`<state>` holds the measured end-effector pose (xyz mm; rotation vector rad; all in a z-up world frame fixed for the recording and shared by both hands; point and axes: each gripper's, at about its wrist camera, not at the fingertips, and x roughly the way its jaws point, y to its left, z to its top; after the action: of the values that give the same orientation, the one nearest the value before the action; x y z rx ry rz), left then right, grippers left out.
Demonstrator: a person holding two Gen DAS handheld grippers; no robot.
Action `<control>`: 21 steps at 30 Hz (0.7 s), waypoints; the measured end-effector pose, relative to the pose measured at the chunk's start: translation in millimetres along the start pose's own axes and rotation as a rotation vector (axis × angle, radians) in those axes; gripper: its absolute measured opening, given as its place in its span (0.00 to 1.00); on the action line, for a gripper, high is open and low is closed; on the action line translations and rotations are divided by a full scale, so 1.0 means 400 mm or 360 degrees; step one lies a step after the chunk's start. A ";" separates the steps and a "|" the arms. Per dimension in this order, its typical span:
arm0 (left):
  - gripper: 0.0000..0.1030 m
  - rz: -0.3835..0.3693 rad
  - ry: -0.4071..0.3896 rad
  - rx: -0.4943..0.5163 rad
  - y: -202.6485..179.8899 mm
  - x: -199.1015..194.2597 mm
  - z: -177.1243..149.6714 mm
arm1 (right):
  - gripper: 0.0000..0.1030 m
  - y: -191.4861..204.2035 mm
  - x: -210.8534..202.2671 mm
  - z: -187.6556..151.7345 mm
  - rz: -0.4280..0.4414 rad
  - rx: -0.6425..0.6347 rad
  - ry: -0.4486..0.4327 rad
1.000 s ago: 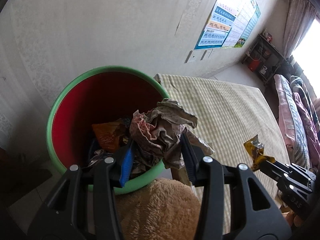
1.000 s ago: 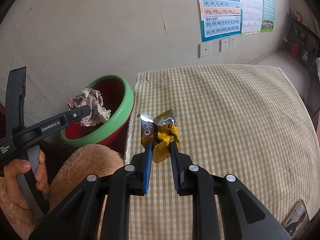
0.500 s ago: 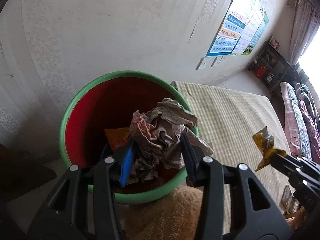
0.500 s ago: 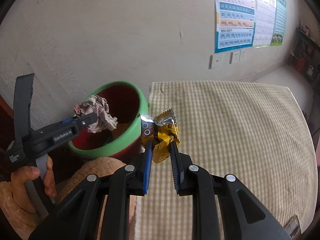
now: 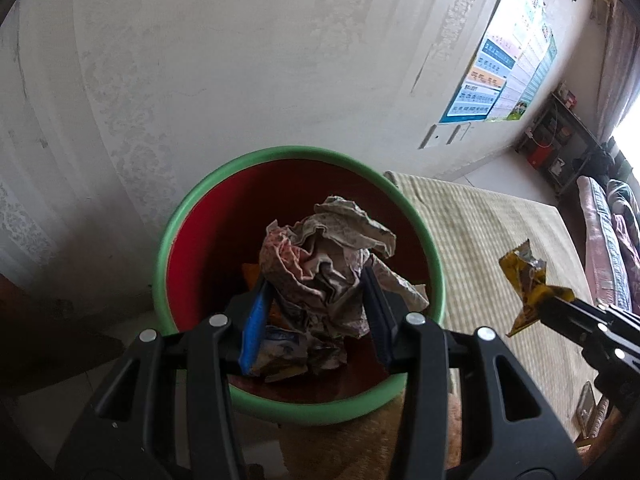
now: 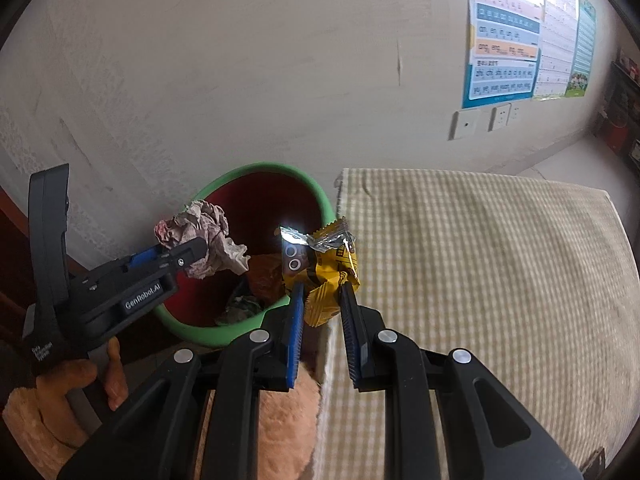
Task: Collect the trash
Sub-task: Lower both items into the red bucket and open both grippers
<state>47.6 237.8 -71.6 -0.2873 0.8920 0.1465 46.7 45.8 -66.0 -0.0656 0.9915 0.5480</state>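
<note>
The crumpled paper wad [image 5: 328,264] sits clamped between the two fingers of the left gripper [image 5: 316,304], at the centre of the left wrist view and directly above the open mouth of the red bin [image 5: 208,248] with its green rim. It is a rough ball with no clear long axis; one loose flap trails toward the lower right. Red wall shows on all sides of the wad, so it hangs clear of the rim, and other wrappers lie in the bin below it. A second ago the wad overlapped the bin's right rim; now it is centred over the opening.

The yellow snack wrapper [image 6: 324,276] is pinched in the right gripper [image 6: 320,300], its long axis upright with the silver torn end uppermost. In the right wrist view it stands at mid-frame over the bin's right rim, by the left edge of the checked cloth on the table [image 6: 480,280]; earlier it was over the cloth. The wall rises close behind the bin.
</note>
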 end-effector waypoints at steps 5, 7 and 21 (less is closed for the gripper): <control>0.41 0.0012 0.0004 -0.0028 0.022 0.009 0.000 | 0.18 0.021 0.031 0.012 0.0015 -0.0013 0.0022; 0.41 0.0016 0.0009 -0.0039 0.029 0.015 -0.001 | 0.18 0.025 0.043 0.017 0.0017 -0.0020 0.0031; 0.62 0.0083 0.0003 -0.0096 0.042 0.024 0.001 | 0.47 0.049 0.064 0.066 0.0096 0.0025 -0.0033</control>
<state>49.7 254.0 -82.0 -0.3205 0.8983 0.2218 69.1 80.9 -68.1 -0.0161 0.9802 0.5951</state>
